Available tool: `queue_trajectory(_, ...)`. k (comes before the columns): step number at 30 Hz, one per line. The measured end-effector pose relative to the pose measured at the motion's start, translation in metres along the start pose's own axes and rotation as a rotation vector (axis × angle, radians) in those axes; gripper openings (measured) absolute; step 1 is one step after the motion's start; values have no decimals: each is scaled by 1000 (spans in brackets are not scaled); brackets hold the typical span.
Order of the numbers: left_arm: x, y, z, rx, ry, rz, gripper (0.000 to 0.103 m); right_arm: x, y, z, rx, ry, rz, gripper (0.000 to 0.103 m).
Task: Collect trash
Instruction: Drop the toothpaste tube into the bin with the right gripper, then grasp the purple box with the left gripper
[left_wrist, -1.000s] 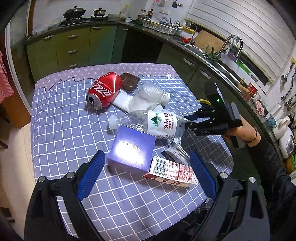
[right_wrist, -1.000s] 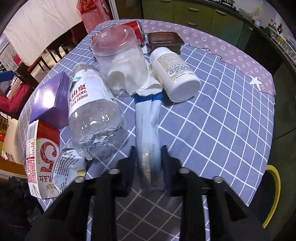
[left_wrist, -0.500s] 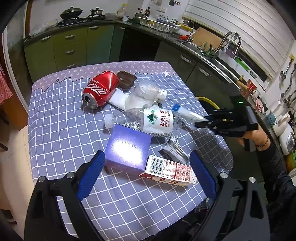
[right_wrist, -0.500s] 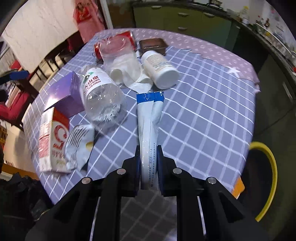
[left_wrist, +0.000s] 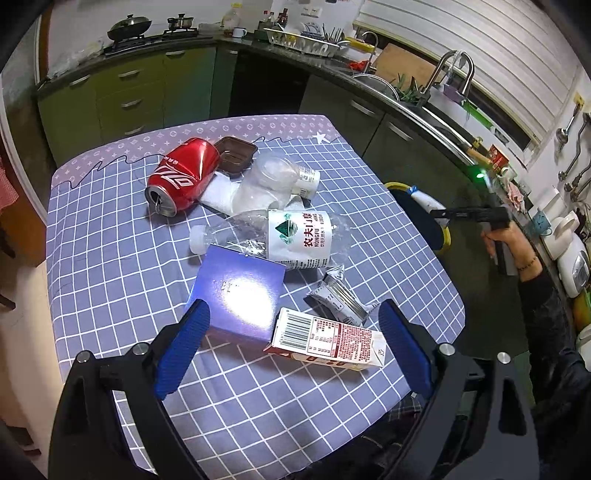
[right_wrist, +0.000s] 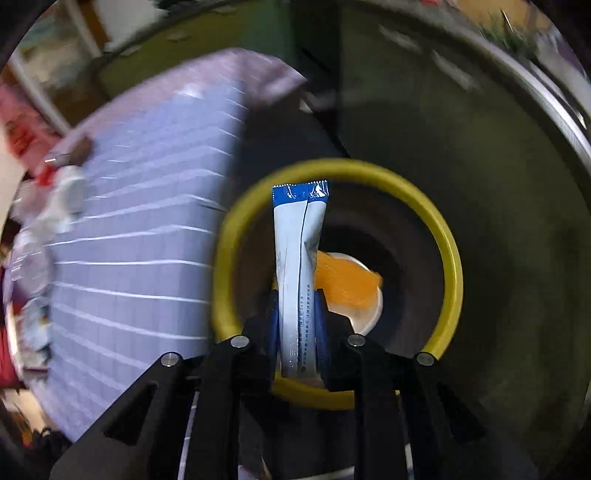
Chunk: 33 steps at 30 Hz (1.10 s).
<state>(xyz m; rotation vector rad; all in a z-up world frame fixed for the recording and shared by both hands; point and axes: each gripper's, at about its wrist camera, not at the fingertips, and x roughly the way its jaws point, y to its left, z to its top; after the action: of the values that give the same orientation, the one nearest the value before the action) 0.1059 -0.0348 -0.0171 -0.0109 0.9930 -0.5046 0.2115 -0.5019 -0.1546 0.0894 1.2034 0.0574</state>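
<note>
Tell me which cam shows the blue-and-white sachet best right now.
Right wrist: the sachet fills the centre, sharp, pinched in the right gripper above the yellow-rimmed bin. Left wrist shows only its small tip at the far right.

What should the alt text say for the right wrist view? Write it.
The right gripper pinches a white and blue sachet between its fingers, over a yellow-rimmed bin holding something orange. The checked tablecloth blurs at left.

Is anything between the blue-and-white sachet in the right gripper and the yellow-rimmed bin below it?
Nothing visible. The right gripper holds the sachet directly over the open mouth of the bin; only trash already inside, something orange, shows beneath it.
</note>
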Motion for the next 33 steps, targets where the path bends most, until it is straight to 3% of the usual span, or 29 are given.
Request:
queue_trajectory(5,4,-2,3,13,15,17,88,22,-26,-1,56,12,-70,42)
queue_trajectory(8,7,-2,4,24,22,20,91,12,-27,-4,62,-17,-73,47)
queue_trajectory(14,17,0,8,82,30,9,96,-37,-7,-22,40,-120,-23,50)
queue_trajectory(19,33,5,13,154,63,74,96,-67,9,-40,0,-156,17,50)
queue_trajectory(33,98,32,30,146,218,93,96,-66,53,-46,-80,-134,53,51)
